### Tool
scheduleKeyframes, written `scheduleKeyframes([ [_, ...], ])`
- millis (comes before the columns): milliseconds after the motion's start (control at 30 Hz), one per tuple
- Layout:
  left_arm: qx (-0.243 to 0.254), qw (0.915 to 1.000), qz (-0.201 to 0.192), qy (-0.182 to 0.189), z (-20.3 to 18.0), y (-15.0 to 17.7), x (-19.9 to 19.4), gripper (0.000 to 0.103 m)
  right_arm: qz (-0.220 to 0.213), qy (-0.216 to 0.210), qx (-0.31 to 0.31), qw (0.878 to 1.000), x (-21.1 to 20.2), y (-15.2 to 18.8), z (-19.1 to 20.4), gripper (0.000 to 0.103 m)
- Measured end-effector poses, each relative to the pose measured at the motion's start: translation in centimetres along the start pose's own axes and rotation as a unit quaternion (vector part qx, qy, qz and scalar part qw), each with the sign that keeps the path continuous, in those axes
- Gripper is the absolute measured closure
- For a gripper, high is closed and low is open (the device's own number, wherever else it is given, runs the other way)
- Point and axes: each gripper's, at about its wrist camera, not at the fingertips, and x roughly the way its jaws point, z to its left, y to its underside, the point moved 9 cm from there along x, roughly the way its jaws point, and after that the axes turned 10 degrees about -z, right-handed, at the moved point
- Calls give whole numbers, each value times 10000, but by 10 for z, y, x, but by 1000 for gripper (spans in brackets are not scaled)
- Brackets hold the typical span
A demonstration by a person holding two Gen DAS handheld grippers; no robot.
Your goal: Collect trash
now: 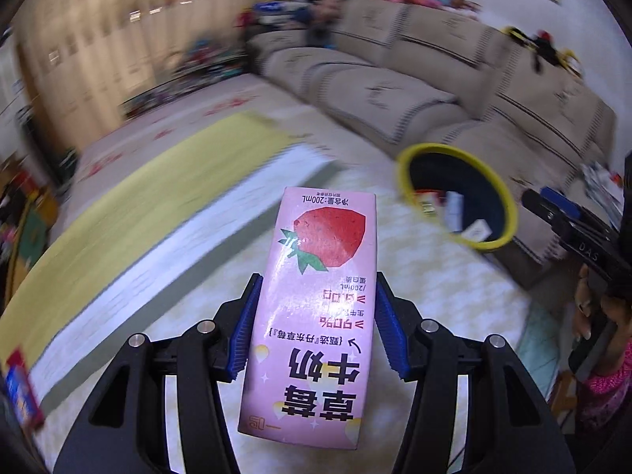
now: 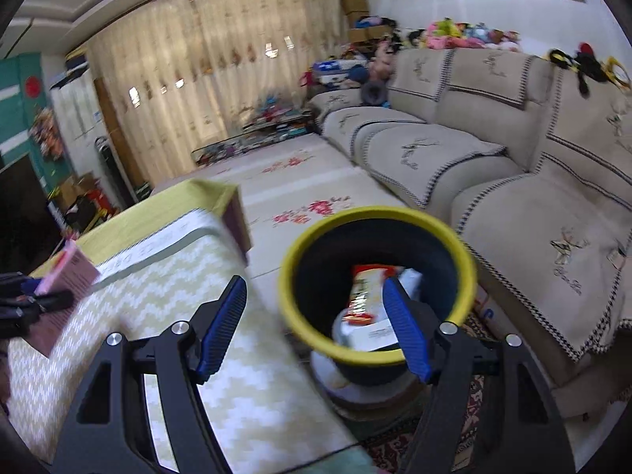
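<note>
A pink strawberry milk carton (image 1: 312,316) is clamped between the blue pads of the left gripper (image 1: 316,324), above the patterned table (image 1: 414,276). The right gripper (image 2: 316,324) is spread wide, empty, before the yellow-rimmed bin (image 2: 288,276) holding wrappers (image 2: 361,292).

A home living room: a long beige sofa (image 2: 493,150), drawn curtains (image 2: 205,79), plush toys (image 2: 470,35) and a flowered floor mat (image 2: 300,185).
</note>
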Motion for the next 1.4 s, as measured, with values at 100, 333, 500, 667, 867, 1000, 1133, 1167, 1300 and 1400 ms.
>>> scheduleKeyframes([
  [100, 268, 9990, 48, 341, -48, -23, 33, 48, -55, 193, 60, 9998, -6, -6, -28, 35],
  [333, 570, 9936, 369, 902, -141, -58, 115, 48, -29, 638, 340, 9974, -17, -5, -94, 35],
  [500, 662, 9910, 651, 969, -178, -73, 176, 48, 83, 755, 550, 9956, -14, 2, -120, 35],
  [667, 699, 9893, 899, 909, -195, -81, 227, 48, 125, 751, 641, 9950, -12, 6, -128, 35],
  [867, 602, 9910, 899, 790, -199, -88, 251, 36, 130, 727, 717, 9947, -14, 7, -132, 35],
  [1000, 515, 9944, 567, 729, -192, -99, 218, 30, 93, 621, 699, 9956, -20, 6, -126, 35],
  [1133, 372, 9977, 81, 553, -174, -101, 152, 22, 68, 443, 651, 9969, -26, 5, -115, 35],
  [1167, 309, 9983, -62, 495, -167, -101, 133, 14, 78, 383, 630, 9972, -28, 5, -110, 35],
  [1300, -191, 9964, -811, 161, -131, -89, 37, 5, 138, 50, 400, 9991, -36, 9, -83, 35],
  [1400, -589, 9905, -1222, -216, -101, -68, -27, 5, 175, -207, 207, 9994, -45, 10, -60, 31],
])
